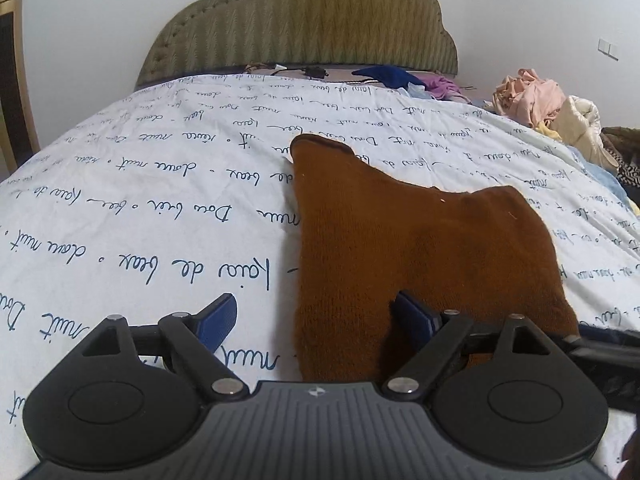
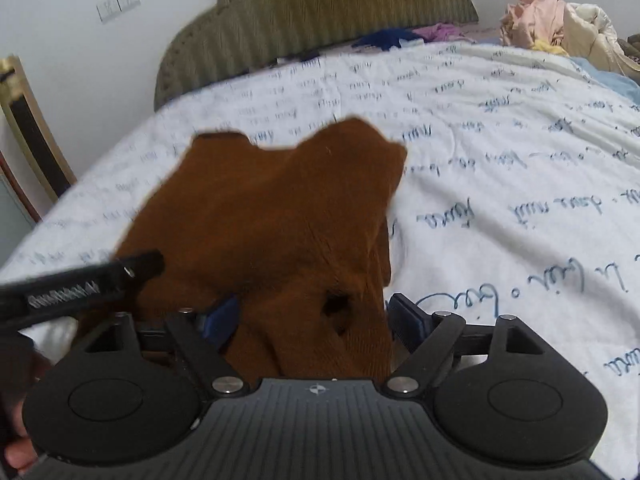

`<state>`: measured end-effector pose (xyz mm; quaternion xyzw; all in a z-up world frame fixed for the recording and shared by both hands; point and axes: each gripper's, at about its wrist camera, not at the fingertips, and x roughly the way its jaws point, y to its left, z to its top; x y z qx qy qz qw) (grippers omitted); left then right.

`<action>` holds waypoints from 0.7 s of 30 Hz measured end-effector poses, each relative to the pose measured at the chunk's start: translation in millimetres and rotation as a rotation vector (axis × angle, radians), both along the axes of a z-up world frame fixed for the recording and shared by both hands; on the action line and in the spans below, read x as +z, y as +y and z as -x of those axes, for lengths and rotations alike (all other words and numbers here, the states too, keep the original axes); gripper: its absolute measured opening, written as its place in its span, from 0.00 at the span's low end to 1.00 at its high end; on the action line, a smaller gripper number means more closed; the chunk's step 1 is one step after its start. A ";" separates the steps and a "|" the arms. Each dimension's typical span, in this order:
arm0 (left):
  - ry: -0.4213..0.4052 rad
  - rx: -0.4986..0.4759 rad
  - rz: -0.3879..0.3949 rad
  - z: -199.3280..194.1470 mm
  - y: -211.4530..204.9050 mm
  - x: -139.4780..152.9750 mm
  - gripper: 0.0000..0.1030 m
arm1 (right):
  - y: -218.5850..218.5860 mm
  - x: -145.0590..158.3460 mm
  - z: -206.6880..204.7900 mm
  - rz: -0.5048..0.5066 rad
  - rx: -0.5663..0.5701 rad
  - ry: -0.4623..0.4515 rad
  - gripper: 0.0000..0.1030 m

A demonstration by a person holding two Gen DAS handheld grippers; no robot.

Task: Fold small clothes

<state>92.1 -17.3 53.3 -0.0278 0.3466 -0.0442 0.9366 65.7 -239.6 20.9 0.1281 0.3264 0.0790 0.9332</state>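
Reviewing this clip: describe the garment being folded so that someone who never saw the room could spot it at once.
Start at the bed with the white cover printed in blue handwriting, below the green padded headboard. On its near part, just ahead of the open left gripper, lies the brown knit garment. It is the only rust-brown piece, apart from the pale clothes pile at the far right edge.

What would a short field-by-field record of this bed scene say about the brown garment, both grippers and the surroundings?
garment: brown knitted garment lying on the bed
surface: white bedspread with blue handwriting print
left gripper: open, garment edge between its fingers, not pinched
right gripper: open, garment bunched between its fingers
background: padded headboard, clothes pile at far right
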 end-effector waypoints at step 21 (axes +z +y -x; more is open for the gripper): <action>-0.111 0.012 0.012 68.4 12.7 32.0 0.84 | 12.1 21.7 92.6 0.049 0.034 -0.109 0.78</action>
